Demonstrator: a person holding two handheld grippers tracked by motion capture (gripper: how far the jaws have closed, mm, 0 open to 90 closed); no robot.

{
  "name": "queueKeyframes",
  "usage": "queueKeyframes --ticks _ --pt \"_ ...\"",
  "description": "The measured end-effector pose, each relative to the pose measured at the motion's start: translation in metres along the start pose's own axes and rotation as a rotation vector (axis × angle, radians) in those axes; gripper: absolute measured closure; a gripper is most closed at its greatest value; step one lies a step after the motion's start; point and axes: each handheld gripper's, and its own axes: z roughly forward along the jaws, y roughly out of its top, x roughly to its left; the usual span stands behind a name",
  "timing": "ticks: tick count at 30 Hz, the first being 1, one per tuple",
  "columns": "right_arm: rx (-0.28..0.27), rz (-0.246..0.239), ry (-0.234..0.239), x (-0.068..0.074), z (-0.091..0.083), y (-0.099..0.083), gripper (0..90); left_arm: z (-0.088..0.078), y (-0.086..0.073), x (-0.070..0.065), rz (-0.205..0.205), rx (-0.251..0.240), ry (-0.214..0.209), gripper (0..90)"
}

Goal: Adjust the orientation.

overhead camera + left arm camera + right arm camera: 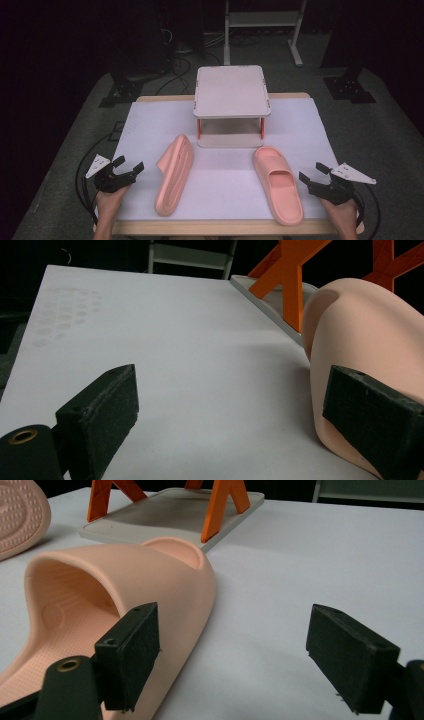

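Two pink slide sandals lie on the white table cover. The left sandal [174, 175] rests tipped on its side; its strap [370, 340] bulges at the right of the left gripper view. The right sandal [278, 182] lies sole down, its opening [100, 600] facing the right gripper's camera. My left gripper [125, 168] stands open at the table's left edge, a little left of the tipped sandal. My right gripper [314, 172] is open just right of the upright sandal. Nothing sits between either pair of jaws.
A small two-tier rack [231, 90] with a pale top, orange legs [217, 507] and a base tray [165, 515] stands at the back middle of the table. A white metal frame [260, 20] and cables lie on the floor beyond.
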Motion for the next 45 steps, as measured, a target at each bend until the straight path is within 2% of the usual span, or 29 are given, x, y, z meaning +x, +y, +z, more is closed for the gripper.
queueKeyframes --ticks 7,18,25,28,33,35,37,40,43,45 --pt "-0.008 0.005 -0.005 -0.002 -0.004 -0.001 20.8 0.001 -0.001 -0.003 0.011 0.011 -0.006 7.2" --pt "-0.011 -0.011 -0.008 0.003 -0.004 0.001 20.6 0.002 -0.003 -0.008 0.024 0.039 -0.057 7.6" --pt "-0.012 -0.02 -0.002 0.005 -0.004 0.001 20.4 0.006 -0.004 -0.015 0.056 0.067 -0.075 7.6" --pt "-0.014 -0.018 -0.002 0.006 -0.004 0.002 20.3 0.008 -0.004 -0.019 0.075 0.085 -0.079 7.6" --pt "-0.018 -0.021 -0.001 0.006 -0.005 0.002 20.3 0.016 -0.006 -0.026 0.105 0.149 -0.078 8.3" --pt "-0.019 -0.023 0.0 0.007 -0.005 0.002 20.3 0.02 -0.007 -0.027 0.093 0.168 -0.101 13.3" --pt "-0.018 -0.023 0.001 0.007 -0.004 0.002 20.3 0.023 -0.007 -0.029 0.095 0.185 -0.101 16.8" --pt "-0.017 -0.024 0.003 0.008 -0.004 0.002 20.3 0.029 -0.007 -0.035 0.105 0.215 -0.122 21.6" --pt "-0.019 -0.024 0.003 0.008 -0.003 0.003 20.2 0.032 -0.008 -0.037 0.107 0.225 -0.128 26.1" --pt "-0.02 -0.026 0.006 0.009 -0.003 0.003 20.3 0.037 -0.008 -0.039 0.093 0.241 -0.142 32.6"
